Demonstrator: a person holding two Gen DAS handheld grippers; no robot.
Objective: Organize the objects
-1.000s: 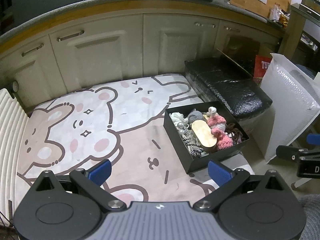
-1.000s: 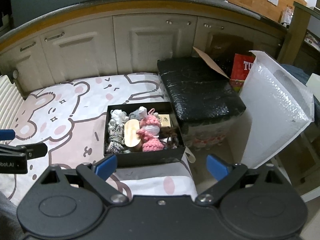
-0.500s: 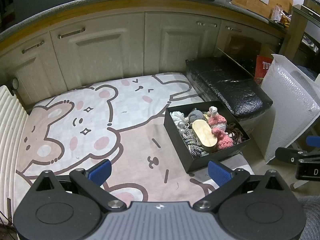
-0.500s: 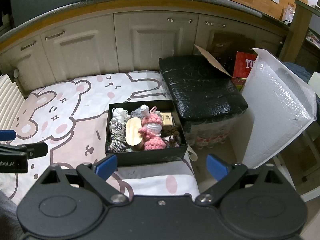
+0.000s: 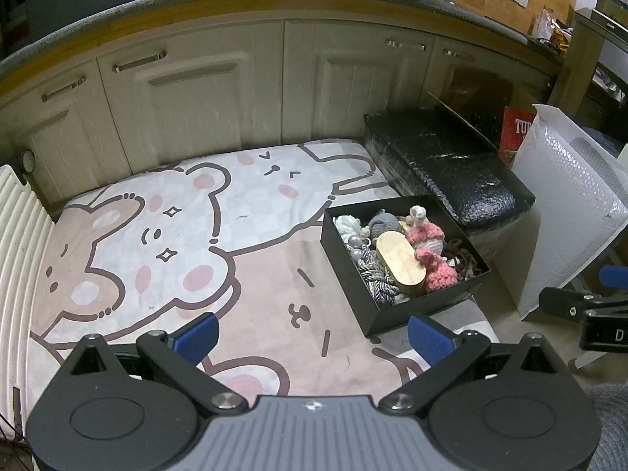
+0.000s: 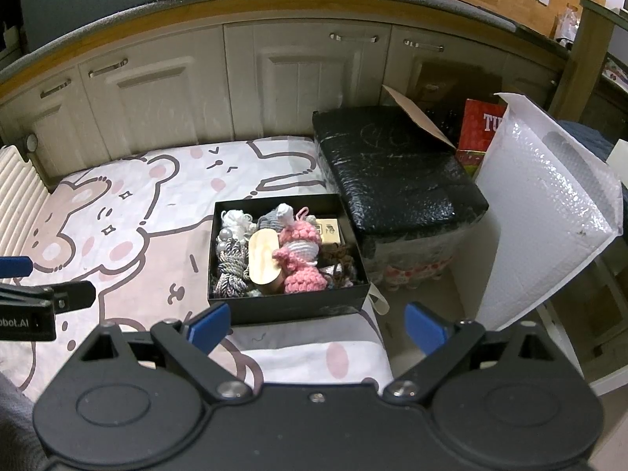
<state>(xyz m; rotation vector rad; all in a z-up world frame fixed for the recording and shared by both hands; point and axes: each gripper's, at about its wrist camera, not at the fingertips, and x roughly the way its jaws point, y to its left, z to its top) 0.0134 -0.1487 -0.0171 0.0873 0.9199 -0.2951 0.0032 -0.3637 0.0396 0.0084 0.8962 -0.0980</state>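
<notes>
You hold your left gripper point(image 5: 312, 335) above the cartoon bear mat point(image 5: 165, 235), its blue pads spread wide apart with only the mat showing between them. Your right gripper point(image 6: 318, 324) is just as wide, its pads apart and empty, hanging above the near wall of the black box point(image 6: 290, 308) without touching it.

The black box sits open on the right part of the mat, close to the mat's right edge and just beside the black wrapped package point(image 6: 396, 172). Inside it lies a crowded pile: a pink crocheted doll point(image 6: 300, 253) near the middle, an oval wooden piece point(image 6: 263, 257) right beside it on its left, grey and white twisted cords point(image 6: 229, 271) along the left wall, a white yarn bundle point(image 6: 235, 218) in the far left corner, a small tan carton point(image 6: 329, 229) at the far right, and dark brown cord point(image 6: 339, 261) at the right wall. These things touch and overlap one another.

A white bubble mailer point(image 6: 545, 216) stands upright to the right of the package, and pale cabinet doors point(image 5: 196, 110) run along behind the mat. In the left view your right gripper shows at the right edge, clear of the box
</notes>
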